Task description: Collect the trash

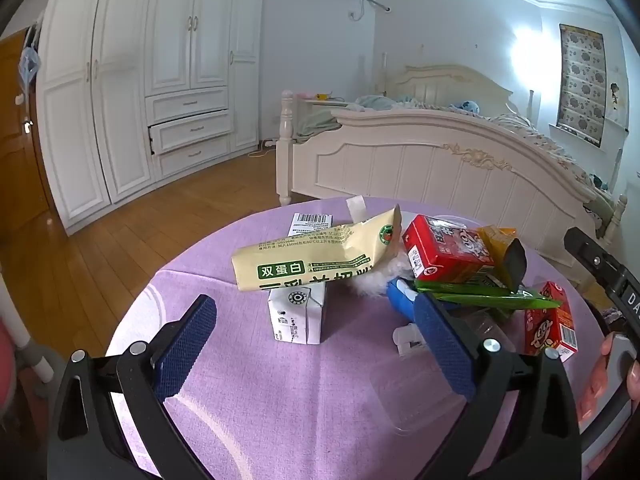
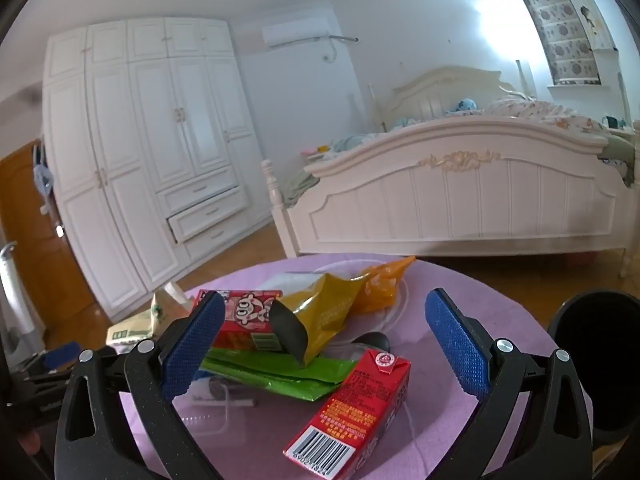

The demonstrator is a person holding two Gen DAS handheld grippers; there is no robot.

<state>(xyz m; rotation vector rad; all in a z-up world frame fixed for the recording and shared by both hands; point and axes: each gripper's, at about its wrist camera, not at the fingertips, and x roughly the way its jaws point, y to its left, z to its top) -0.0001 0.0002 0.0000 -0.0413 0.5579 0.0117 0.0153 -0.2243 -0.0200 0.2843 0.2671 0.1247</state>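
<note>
Trash lies piled on a round table with a purple cloth (image 1: 260, 420). In the left wrist view my left gripper (image 1: 316, 344) is open and empty, just short of a small white carton (image 1: 296, 316) with a cream packet (image 1: 304, 256) resting on it. A red drink carton (image 1: 444, 252), a green wrapper (image 1: 480, 294) and a second red carton (image 1: 550, 326) lie to the right. In the right wrist view my right gripper (image 2: 324, 344) is open and empty above a red carton (image 2: 352, 408), a green wrapper (image 2: 276, 372) and a yellow-brown pouch (image 2: 316, 312).
A black bin (image 2: 600, 360) stands at the table's right edge. A clear plastic lid (image 1: 420, 384) lies on the cloth. A cream bed (image 1: 440, 160) and white wardrobe (image 1: 140, 80) stand beyond, with wooden floor between.
</note>
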